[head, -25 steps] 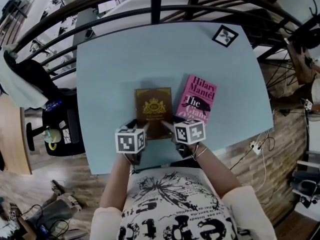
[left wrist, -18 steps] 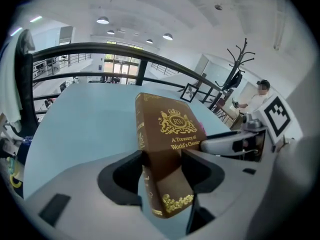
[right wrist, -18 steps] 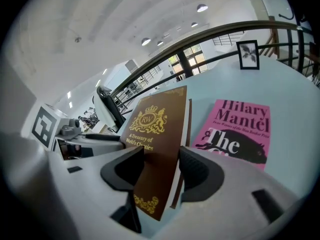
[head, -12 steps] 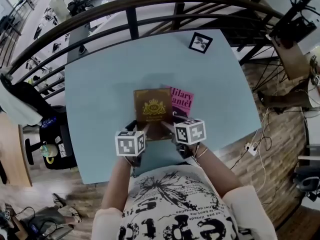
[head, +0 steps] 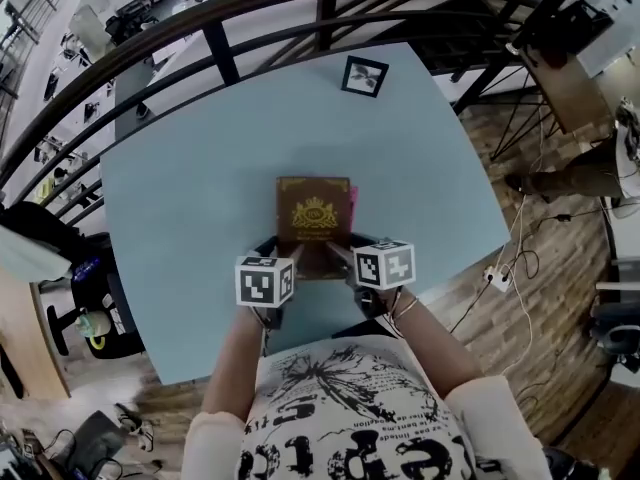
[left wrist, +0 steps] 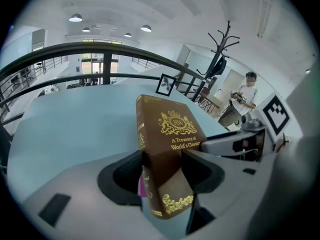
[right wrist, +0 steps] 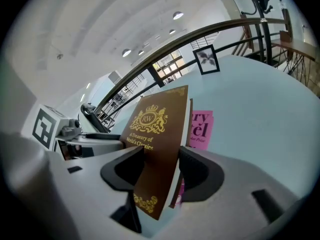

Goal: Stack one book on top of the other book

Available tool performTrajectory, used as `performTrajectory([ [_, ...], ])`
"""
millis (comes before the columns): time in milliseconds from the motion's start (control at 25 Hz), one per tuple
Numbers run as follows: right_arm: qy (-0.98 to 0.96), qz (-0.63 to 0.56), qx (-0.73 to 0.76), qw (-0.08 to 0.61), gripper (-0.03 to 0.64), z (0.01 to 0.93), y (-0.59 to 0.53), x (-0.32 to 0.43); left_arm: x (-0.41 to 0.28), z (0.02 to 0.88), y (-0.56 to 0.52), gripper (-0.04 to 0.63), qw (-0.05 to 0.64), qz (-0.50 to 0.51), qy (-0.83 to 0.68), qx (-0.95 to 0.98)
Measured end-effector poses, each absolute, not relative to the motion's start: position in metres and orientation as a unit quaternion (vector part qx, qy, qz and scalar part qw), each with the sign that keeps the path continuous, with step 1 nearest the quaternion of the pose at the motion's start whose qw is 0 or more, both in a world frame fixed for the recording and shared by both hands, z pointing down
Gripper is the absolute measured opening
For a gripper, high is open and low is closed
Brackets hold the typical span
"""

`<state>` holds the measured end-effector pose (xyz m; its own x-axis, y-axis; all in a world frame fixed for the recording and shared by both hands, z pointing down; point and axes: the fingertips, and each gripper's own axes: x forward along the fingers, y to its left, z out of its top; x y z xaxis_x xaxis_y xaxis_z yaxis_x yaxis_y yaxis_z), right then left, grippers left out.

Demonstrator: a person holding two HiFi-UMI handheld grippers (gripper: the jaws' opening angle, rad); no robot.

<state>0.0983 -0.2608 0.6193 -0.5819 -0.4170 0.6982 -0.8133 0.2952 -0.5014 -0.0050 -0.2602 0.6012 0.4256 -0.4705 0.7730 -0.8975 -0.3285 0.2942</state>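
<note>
A brown book with gold print is over the pink book, of which only a thin strip shows along its right edge. My left gripper is shut on the brown book's near left corner and my right gripper on its near right corner. The left gripper view has the brown book clamped between the jaws of the left gripper, with a pink sliver below. In the right gripper view the right gripper clamps the brown book, and the pink book lies under it. Whether the books touch is unclear.
The light blue table carries a square marker card at its far edge. A dark curved railing runs behind the table. A chair stands at the left, and cables lie on the wooden floor at the right.
Both grippers have carried the brown book to the right, from beside the pink book to over it. The pink cover, plainly seen before, is now almost fully hidden.
</note>
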Motion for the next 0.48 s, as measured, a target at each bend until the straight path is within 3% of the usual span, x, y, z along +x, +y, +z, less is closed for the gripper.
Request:
performTrajectory([
  [480, -0.735, 0.486, 0.421, 0.218, 0.212, 0.661, -0.257, 0.117, 0.017, 0.641, -0.277, 0.242, 0.36, 0.336, -0.398, 0.774],
])
